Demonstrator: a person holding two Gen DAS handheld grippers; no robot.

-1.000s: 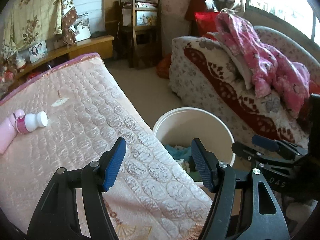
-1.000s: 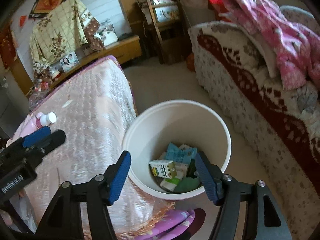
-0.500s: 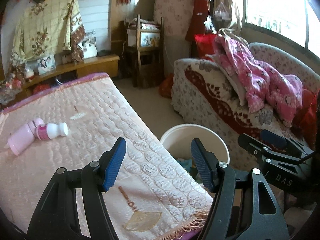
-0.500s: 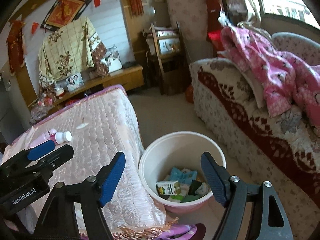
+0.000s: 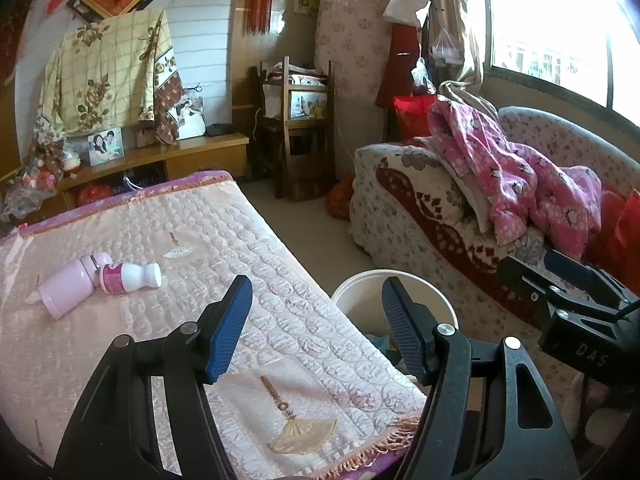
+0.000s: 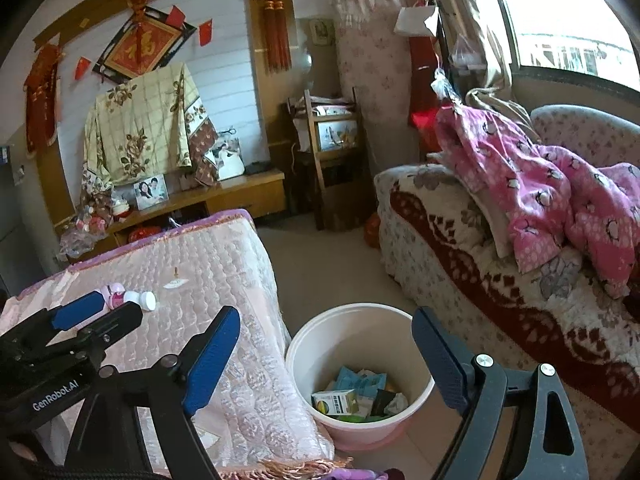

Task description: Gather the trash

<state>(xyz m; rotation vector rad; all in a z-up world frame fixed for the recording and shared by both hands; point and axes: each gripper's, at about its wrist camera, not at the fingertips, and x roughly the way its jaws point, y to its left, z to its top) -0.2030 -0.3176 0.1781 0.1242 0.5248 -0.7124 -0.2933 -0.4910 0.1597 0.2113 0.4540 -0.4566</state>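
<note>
Quilted pink cloth covers the worktop (image 5: 280, 288). Nearest, the left hand-held gripper (image 5: 316, 328) hangs half open and empty; the right hand-held gripper (image 6: 326, 356) is opening wider, also empty, and both have pulled up and back from the bin (image 6: 304, 364) within the last second. Cartons lie in the bin, so a drop looks done. Farther off, a small bottle (image 5: 130, 277) lies on its side, cap toward the bin, beside a pink flask (image 5: 70, 286).

White bucket (image 6: 400, 320), pink quilted cover (image 5: 120, 340) (fan motif).
</note>
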